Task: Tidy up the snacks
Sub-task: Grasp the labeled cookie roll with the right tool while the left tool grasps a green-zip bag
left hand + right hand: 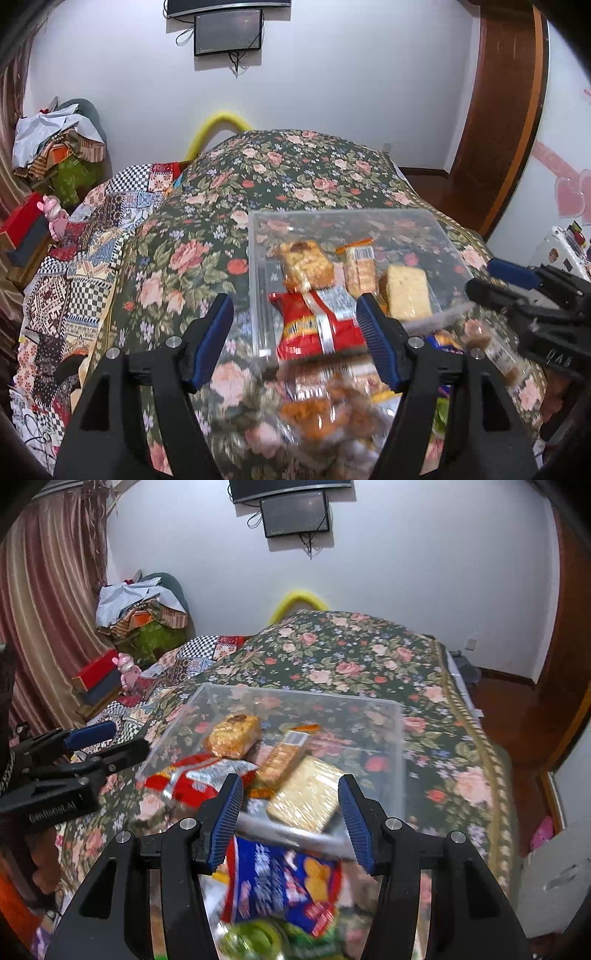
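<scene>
On the far left of the left wrist view, a patchwork quilt (85,258) lies beside the floral bedspread (280,173) that covers the bed. The left tool (295,332) hovers low over this bedspread with its blue-padded fingers spread wide and nothing between them; under it, blurred, lies a clear packet of brown baked snacks (325,410). Just ahead stands a clear plastic box (258,258) resting on the bedspread. Inside it, from left to right, lie a red snack bag (314,328) near the front, a golden square pastry in a wrapper (306,266) behind it, a narrow cracker pack with a barcode (360,271), and a pale square cake (408,291). At the right edge of this view the right tool (517,280) comes in sideways, near the box's right front corner. In the right wrist view, the left tool (96,746) shows at the left edge, close to the box's left wall (173,723). The right tool (291,816) is also wide open and holds nothing; it hangs over a blue biscuit bag (280,886) lying on the bedspread outside the box's near edge, with a green packet (258,941) blurred below it. The red bag (199,779), pastry (232,736), cracker pack (284,757) and pale cake (306,797) sit in the box beyond its fingers.
</scene>
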A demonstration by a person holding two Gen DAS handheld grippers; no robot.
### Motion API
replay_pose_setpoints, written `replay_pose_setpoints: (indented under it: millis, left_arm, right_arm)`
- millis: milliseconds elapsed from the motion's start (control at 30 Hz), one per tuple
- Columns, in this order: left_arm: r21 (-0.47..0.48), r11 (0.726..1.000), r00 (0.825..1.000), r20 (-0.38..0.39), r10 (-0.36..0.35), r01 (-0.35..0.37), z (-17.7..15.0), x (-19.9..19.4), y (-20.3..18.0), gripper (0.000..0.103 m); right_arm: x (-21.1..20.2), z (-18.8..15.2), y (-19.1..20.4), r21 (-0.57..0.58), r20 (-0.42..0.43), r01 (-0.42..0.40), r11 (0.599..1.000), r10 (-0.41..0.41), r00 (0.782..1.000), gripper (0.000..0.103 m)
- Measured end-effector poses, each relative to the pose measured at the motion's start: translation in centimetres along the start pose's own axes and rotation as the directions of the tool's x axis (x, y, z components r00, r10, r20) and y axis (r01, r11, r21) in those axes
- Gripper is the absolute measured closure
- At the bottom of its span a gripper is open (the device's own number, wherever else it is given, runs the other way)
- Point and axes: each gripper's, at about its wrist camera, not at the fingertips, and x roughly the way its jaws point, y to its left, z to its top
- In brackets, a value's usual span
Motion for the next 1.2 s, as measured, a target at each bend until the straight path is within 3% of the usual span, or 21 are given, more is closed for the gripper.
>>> replay_pose_setpoints:
  millis: [433,600,833,900,1200]
  left_arm:
    - [-0.011,1.000,0.994,-0.110,-0.013,0.011,-6.5,-2.8,-2.1,0.013]
    - [-0.012,1.000,0.985,-0.171,-0.005,0.003,-8.8,-2.4,-3.4,0.012]
    - [-0.019,0.999,0.975,-0.221,0.027,-0.032,-11.3,-1.0,-4.5,0.011]
    - [-0.026,0.999,0.975,-0.217,0.041,-0.048,-11.9,-0.7,-4.5,0.004]
    - [-0.162,0.987,0.966,-0.253,-0.052,0.011,-13.8,1.1,-3.8,0.000]
  right_arm:
    - [-4.3,-6.0,-4.4,0.034,-0.053,0.074,0.997,-0.072,0.996,0.048]
    - [-4.7,-8.4,-6.2,0.066,-0.091,0.075,0.995,-0.069,0.993,0.048]
    - [-3.9,-10.9,-8.3,0.102,-0.144,0.076,0.992,-0.060,0.988,0.048]
    - [-3.5,-11.2,-8.7,0.108,-0.157,0.072,0.992,-0.054,0.986,0.048]
    - [-0.2,-11.9,-9.4,0.112,-0.227,0.069,0.991,-0.042,0.973,0.048]
